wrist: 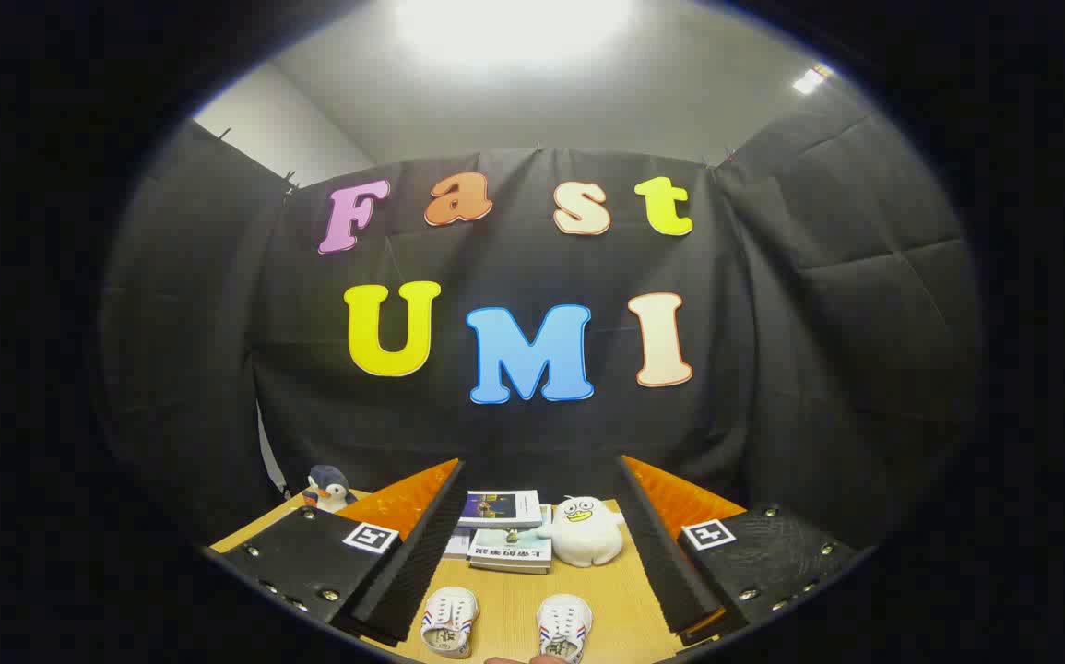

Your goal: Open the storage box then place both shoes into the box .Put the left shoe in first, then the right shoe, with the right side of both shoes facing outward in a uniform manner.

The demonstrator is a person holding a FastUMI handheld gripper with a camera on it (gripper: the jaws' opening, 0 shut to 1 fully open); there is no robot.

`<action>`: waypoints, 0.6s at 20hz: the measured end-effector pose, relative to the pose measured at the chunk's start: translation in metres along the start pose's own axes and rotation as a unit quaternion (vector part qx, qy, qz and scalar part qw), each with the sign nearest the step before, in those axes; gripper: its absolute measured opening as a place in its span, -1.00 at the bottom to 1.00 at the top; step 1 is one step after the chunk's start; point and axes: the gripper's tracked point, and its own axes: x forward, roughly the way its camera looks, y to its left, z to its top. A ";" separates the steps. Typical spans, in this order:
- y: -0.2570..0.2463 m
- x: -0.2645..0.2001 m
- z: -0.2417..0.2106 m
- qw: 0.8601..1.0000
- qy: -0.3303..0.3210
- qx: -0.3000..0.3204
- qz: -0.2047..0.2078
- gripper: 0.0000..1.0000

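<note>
Two small white shoes with red-and-blue side stripes stand side by side on the table [514, 609], toes pointing to 12 o'clock: left shoe [450, 620] at 9 o'clock of the right shoe [563, 627].

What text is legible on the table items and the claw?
Nothing can be quoted.
Books: the cover print is too small and blurred to read.
Square markers on the claw: black-and-white code patterns, no words.
Shoes: red and blue stripes, no readable text.
Plush toy: no text.
The claw is open, and the shoes lie between its fingers.
</note>
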 end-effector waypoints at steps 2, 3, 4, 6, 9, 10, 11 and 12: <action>0.006 -0.002 -0.001 1.000 0.000 0.003 0.002 0.93; 0.008 -0.002 -0.004 1.000 0.004 0.001 0.003 0.93; 0.010 -0.002 -0.006 1.000 0.005 0.000 0.004 0.93; 0.010 -0.002 -0.006 1.000 0.001 0.005 -0.001 0.93; 0.017 0.000 -0.011 1.000 0.010 0.015 0.001 0.93; 0.016 0.000 -0.012 1.000 0.013 0.012 0.000 0.93; 0.016 0.001 -0.012 1.000 0.014 0.008 -0.002 0.93; 0.016 0.001 -0.012 1.000 0.014 0.005 -0.004 0.93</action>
